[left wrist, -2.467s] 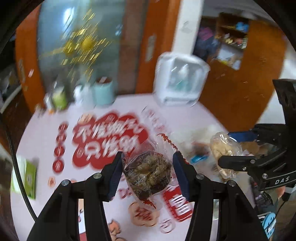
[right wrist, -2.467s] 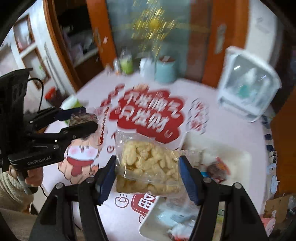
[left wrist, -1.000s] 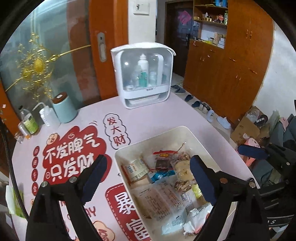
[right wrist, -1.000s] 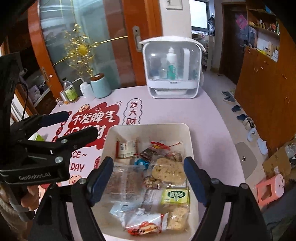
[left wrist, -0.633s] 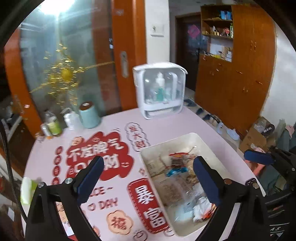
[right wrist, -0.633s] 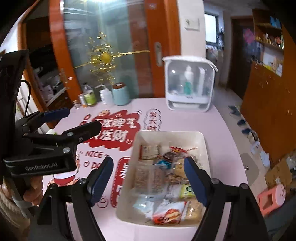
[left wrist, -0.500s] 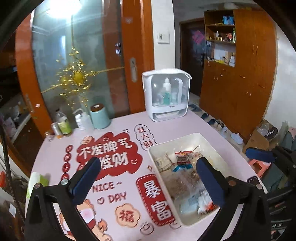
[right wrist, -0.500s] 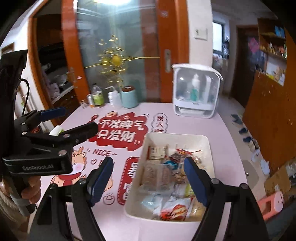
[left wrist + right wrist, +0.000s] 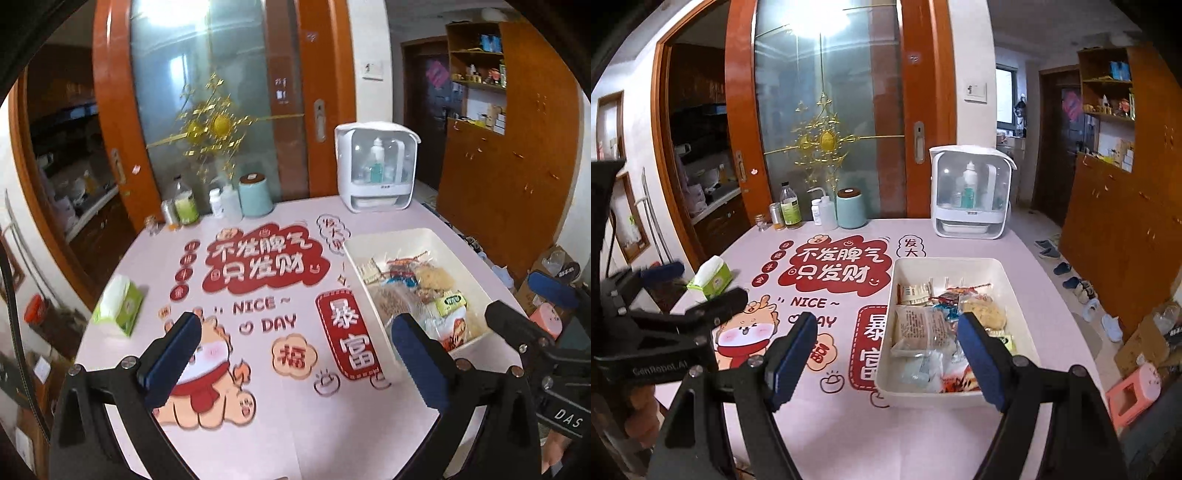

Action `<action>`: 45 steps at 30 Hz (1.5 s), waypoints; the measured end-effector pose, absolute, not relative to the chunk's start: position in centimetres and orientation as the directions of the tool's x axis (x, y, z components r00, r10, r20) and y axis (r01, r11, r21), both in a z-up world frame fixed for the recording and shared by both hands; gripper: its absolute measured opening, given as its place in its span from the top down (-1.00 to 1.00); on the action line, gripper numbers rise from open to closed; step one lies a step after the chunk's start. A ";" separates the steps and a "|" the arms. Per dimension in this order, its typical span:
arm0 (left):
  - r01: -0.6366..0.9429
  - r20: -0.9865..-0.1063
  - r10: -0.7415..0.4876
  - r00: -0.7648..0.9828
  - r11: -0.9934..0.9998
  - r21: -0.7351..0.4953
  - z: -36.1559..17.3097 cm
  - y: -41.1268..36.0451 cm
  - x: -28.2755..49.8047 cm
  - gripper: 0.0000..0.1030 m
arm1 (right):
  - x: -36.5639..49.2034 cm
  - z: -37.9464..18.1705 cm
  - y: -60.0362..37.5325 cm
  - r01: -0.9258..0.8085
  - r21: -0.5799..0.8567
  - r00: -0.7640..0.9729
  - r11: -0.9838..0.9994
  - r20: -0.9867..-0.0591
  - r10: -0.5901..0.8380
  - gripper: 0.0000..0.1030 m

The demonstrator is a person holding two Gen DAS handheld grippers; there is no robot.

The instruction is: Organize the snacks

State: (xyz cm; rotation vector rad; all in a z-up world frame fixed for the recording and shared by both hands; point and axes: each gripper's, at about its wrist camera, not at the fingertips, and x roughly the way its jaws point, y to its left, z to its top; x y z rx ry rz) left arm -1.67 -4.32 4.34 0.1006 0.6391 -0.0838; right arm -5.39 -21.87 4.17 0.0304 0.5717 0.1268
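Observation:
A white rectangular bin [image 9: 946,264] sits on the right half of the table, holding several snack packets [image 9: 919,328]. It also shows in the left wrist view [image 9: 399,236], with its snack packets [image 9: 428,280]. My left gripper [image 9: 295,343] is open and empty, held above the table's front, left of the bin. My right gripper [image 9: 886,343] is open and empty, held above and in front of the bin. The left gripper also shows at the left of the right wrist view [image 9: 694,288].
A pink tablecloth with red characters [image 9: 834,266] covers the round table. A green tissue box [image 9: 709,277] lies at the left edge. Bottles and a teal canister [image 9: 851,208] stand at the back, next to a white cabinet box [image 9: 971,192]. Shoes lie on the floor at right.
Both grippers let go of their snack bags, which now lie in the bin, and opened. Both have since pulled back and up from the bin, widening the view of the table.

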 end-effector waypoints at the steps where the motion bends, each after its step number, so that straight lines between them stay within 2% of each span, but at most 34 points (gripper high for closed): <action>1: 0.102 -0.610 -0.041 0.792 0.993 0.065 4.1 -4.2 -1.9 -0.99 | -5.7 4.1 -21.9 -0.109 0.077 0.832 0.991 -0.538 0.133 -0.54; 8: -0.005 -0.610 0.044 0.791 0.998 0.065 2.7 -3.3 -2.8 -0.99 | -7.3 2.8 -22.0 -0.091 0.177 0.829 0.980 -0.531 0.173 -0.54; 13: -0.039 -0.631 0.060 0.773 0.998 0.048 1.5 -2.7 -3.3 -0.99 | -8.1 1.9 -21.0 -0.050 0.116 0.844 0.992 -0.526 0.104 -0.54; 23: -0.066 -0.629 0.089 0.772 0.996 0.059 0.8 -2.2 -4.2 -0.99 | -8.4 1.0 -19.6 -0.035 0.062 0.826 0.997 -0.559 0.064 -0.54; 27: -0.069 -0.628 0.084 0.774 0.996 0.048 0.8 -2.1 -4.2 -0.99 | -8.7 1.2 -19.3 -0.023 0.030 0.837 0.999 -0.545 0.036 -0.54; 45: -0.042 -0.652 0.074 0.755 0.997 0.063 0.2 -2.8 -3.9 -0.99 | -8.3 0.6 -19.0 -0.031 0.036 0.823 0.999 -0.567 0.046 -0.54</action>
